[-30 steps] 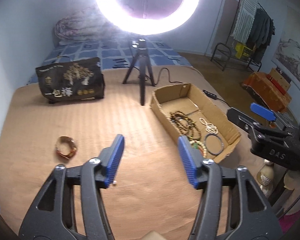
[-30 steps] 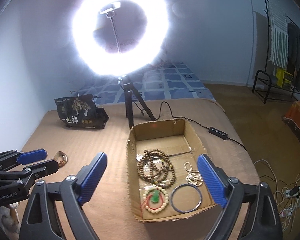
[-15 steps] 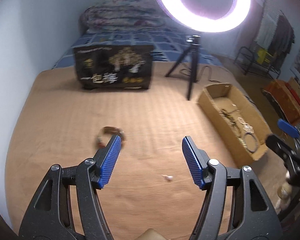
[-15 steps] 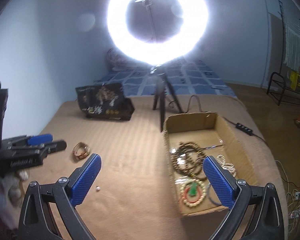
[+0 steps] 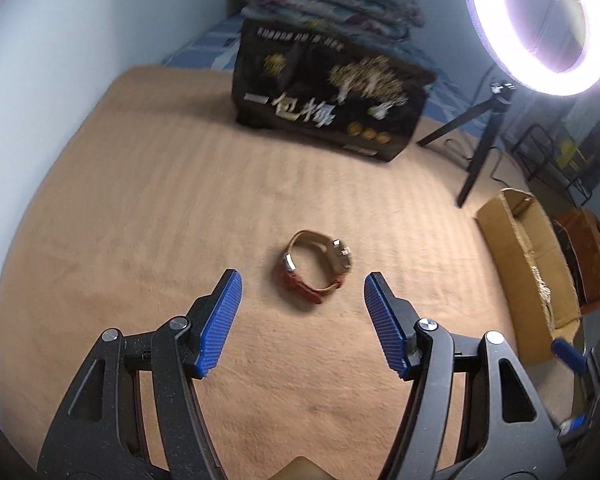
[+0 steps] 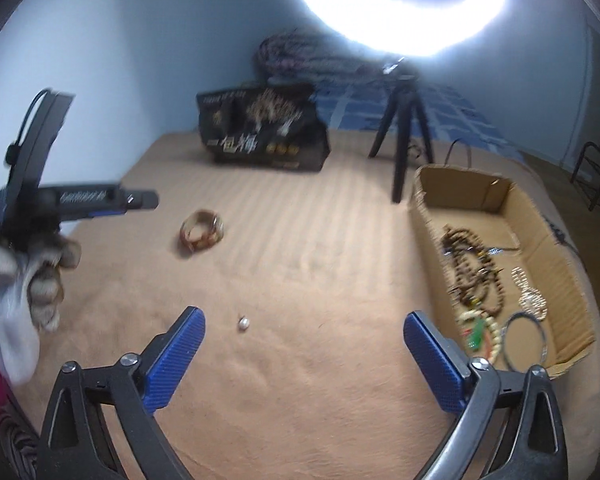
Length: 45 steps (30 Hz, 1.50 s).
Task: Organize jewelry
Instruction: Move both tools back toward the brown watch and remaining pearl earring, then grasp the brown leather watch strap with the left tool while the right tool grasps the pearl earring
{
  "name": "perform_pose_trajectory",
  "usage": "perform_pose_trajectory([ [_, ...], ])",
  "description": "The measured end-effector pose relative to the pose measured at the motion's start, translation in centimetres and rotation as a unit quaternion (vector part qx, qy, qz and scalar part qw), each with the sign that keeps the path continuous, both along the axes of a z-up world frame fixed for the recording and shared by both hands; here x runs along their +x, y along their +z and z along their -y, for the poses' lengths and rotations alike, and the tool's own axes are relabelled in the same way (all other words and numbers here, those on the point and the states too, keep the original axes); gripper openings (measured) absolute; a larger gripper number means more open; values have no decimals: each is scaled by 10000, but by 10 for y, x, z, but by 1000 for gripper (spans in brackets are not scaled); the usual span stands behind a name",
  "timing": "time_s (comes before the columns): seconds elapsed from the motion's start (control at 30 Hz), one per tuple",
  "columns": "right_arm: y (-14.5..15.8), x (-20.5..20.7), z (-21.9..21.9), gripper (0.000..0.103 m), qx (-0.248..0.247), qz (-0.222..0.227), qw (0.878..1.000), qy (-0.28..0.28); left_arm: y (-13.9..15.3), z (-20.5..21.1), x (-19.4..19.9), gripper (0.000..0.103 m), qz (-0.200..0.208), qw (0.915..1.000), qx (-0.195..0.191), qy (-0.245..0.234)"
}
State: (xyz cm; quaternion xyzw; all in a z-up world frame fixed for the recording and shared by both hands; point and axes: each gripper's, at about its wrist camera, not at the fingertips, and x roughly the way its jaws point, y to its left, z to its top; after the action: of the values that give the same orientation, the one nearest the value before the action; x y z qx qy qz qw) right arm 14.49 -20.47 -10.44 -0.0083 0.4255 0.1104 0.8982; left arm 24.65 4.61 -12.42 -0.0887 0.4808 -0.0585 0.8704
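The left gripper (image 5: 300, 312), jaws spread and empty, points at a watch (image 5: 316, 266) lying on the tan blanket (image 5: 140, 216), left of the cardboard box (image 6: 548, 240). The right gripper (image 6: 300, 356), also spread, is near a small bead (image 6: 243, 323). Next, probably, lower and pinch the watch.

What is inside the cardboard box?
The cardboard box holds a dark bead string, a pale bead bracelet with a green charm, a thin bangle and a small pale chain. Anything underneath them stays hidden.
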Motion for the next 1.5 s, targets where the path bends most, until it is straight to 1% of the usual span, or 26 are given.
perform_pose_trajectory([
  [0.07, -9, 2, -8, 96, -35, -92, 9999, 127, -8, -2, 6, 66, -75, 10000, -14, 57],
  [0.2, -24, 5, -22, 88, -78, -217, 9990, 380, -21, -5, 14, 66, -178, 9998, -59, 119],
  [0.23, -28, 6, -25, 84, -93, -252, 9987, 432, -25, -5, 17, 66, -214, 9997, -73, 135],
  [0.37, -41, 11, -35, 73, -99, -420, 9971, 634, -37, -6, 24, 66, -329, 9992, -128, 207],
  [0.43, -46, 14, -38, 64, -95, -487, 9962, 709, -42, -6, 27, 66, -394, 9988, -170, 229],
  [0.53, -55, 18, -43, 55, -80, -594, 9949, 810, -48, -5, 32, 65, -464, 9983, -227, 283],
  [0.63, -61, 22, -47, 48, -89, -660, 9938, 894, -51, -3, 37, 65, -498, 9979, -282, 309],
  [0.67, -63, 23, -49, 47, -119, -675, 9934, 920, -52, -3, 38, 64, -504, 9978, -295, 315],
  [0.7, -65, 24, -50, 46, -144, -679, 9932, 934, -53, -2, 40, 59, -519, 9977, -310, 319],
  [0.73, -66, 25, -51, 44, -156, -682, 9931, 941, -54, -1, 41, 57, -548, 9975, -314, 316],
  [0.87, -70, 30, -54, 40, -150, -710, 9926, 974, -59, 1, 46, 56, -633, 9970, -306, 336],
  [0.93, -72, 32, -56, 38, -166, -726, 9923, 989, -62, 3, 48, 50, -686, 9967, -285, 340],
  [1.03, -74, 34, -58, 36, -199, -733, 9919, 1017, -66, 5, 50, 48, -735, 9964, -244, 349],
  [1.07, -74, 34, -58, 35, -206, -731, 9918, 1026, -68, 5, 50, 45, -739, 9964, -213, 354],
  [1.13, -75, 34, -58, 32, -212, -727, 9916, 1047, -68, 6, 51, 43, -739, 9965, -168, 347],
  [1.2, -75, 34, -58, 30, -197, -729, 9914, 1067, -69, 6, 51, 37, -740, 9966, -118, 353],
  [1.27, -75, 35, -58, 27, -200, -735, 9913, 1076, -69, 6, 51, 36, -743, 9965, -101, 370],
  [1.33, -76, 35, -59, 22, -225, -742, 9911, 1086, -67, 6, 51, 31, -734, 9966, -72, 379],
  [1.37, -76, 34, -59, 21, -238, -736, 9910, 1096, -67, 6, 51, 29, -736, 9966, -65, 372],
  [1.43, -76, 34, -60, 14, -254, -732, 9906, 1123, -67, 8, 51, 26, -729, 9967, -44, 351],
  [1.47, -76, 33, -61, 13, -267, -733, 9904, 1138, -67, 9, 52, 20, -723, 9968, -30, 345],
  [1.5, -76, 32, -62, 9, -294, -733, 9902, 1148, -67, 10, 52, 16, -717, 9969, -17, 328],
])
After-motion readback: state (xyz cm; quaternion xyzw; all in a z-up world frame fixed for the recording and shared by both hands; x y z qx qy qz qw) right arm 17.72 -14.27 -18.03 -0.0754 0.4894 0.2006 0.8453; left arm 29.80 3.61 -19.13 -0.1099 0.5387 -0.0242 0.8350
